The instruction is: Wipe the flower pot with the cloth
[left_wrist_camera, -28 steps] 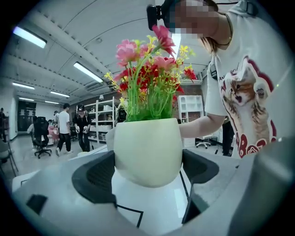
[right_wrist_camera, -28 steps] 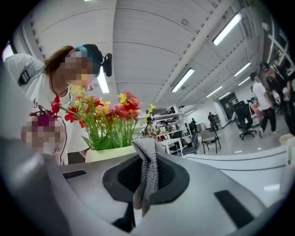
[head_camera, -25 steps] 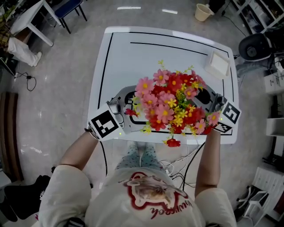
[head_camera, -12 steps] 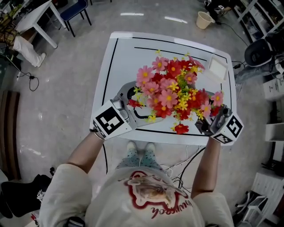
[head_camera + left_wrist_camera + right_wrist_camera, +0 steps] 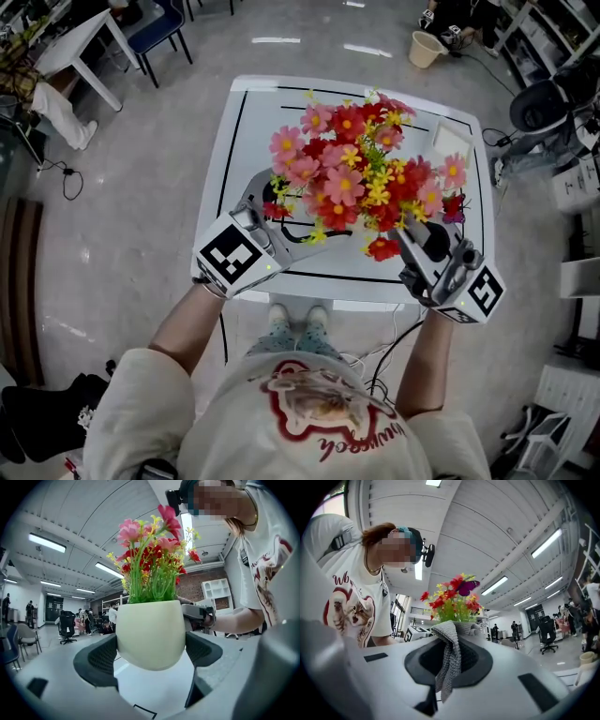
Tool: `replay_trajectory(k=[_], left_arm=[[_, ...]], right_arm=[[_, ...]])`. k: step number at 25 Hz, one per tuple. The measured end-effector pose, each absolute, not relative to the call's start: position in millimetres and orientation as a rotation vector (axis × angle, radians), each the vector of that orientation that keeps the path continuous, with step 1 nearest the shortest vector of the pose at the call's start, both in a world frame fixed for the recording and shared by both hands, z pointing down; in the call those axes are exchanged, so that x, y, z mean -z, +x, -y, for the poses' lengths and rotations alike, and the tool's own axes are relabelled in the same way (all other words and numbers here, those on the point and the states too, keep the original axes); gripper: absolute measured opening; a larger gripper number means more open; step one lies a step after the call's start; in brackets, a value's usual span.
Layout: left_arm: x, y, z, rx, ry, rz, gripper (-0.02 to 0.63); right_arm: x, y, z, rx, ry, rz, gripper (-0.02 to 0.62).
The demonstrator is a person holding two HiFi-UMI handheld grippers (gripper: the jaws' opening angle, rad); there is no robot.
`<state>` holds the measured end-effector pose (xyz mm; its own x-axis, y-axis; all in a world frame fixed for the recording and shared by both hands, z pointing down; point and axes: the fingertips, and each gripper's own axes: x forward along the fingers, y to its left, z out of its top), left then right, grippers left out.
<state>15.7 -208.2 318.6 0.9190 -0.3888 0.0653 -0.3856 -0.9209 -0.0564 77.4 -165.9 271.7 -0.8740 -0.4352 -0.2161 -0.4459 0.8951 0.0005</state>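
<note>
A cream flower pot point(image 5: 150, 632) filled with red, pink and yellow artificial flowers point(image 5: 361, 173) is clamped between the jaws of my left gripper point(image 5: 150, 654), slightly above the white table point(image 5: 262, 122). From the head view the blooms hide the pot, and the left gripper point(image 5: 270, 208) reaches in from the near left. My right gripper point(image 5: 412, 236) sits at the near right, pointing at the flowers. It is shut on a grey knitted cloth point(image 5: 449, 660) that hangs down between its jaws, a short way from the pot.
A white square pad point(image 5: 450, 141) lies at the table's far right corner. Black lines point(image 5: 281, 94) mark the tabletop. On the floor stand a beige bin point(image 5: 427, 49), a white side table point(image 5: 80, 42) and chairs. Cables point(image 5: 384, 347) hang under the near edge.
The right gripper has pulled back from beside the flowers toward the near right edge and turned to face them. The left gripper has kept its grip on the pot, shifted slightly farther away.
</note>
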Motion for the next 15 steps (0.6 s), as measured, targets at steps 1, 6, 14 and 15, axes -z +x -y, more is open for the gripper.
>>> replay_trajectory(k=[1,6,14,15], left_arm=[[-318.0,15.3,208.2,0.114,-3.032,-0.621,0.471],[-309.4,12.9,205.9,0.058,-3.034,-0.647,0.471],[-309.3,22.5,202.1,-0.068,-3.063,-0.671,0.471],[-308.8,23.4,202.3,-0.079,-3.062,-0.672,0.471]], right_arm=[[-272.8,74.9,162.1,-0.088,-0.662,-2.855,0.009],[-270.3,62.3,148.0,-0.103,-0.574,-2.842,0.009],[-278.9,57.4,131.9,-0.101,-0.430,-2.876,0.009],[-280.2,57.6,130.2,-0.097,-0.405,-2.882,0.009]])
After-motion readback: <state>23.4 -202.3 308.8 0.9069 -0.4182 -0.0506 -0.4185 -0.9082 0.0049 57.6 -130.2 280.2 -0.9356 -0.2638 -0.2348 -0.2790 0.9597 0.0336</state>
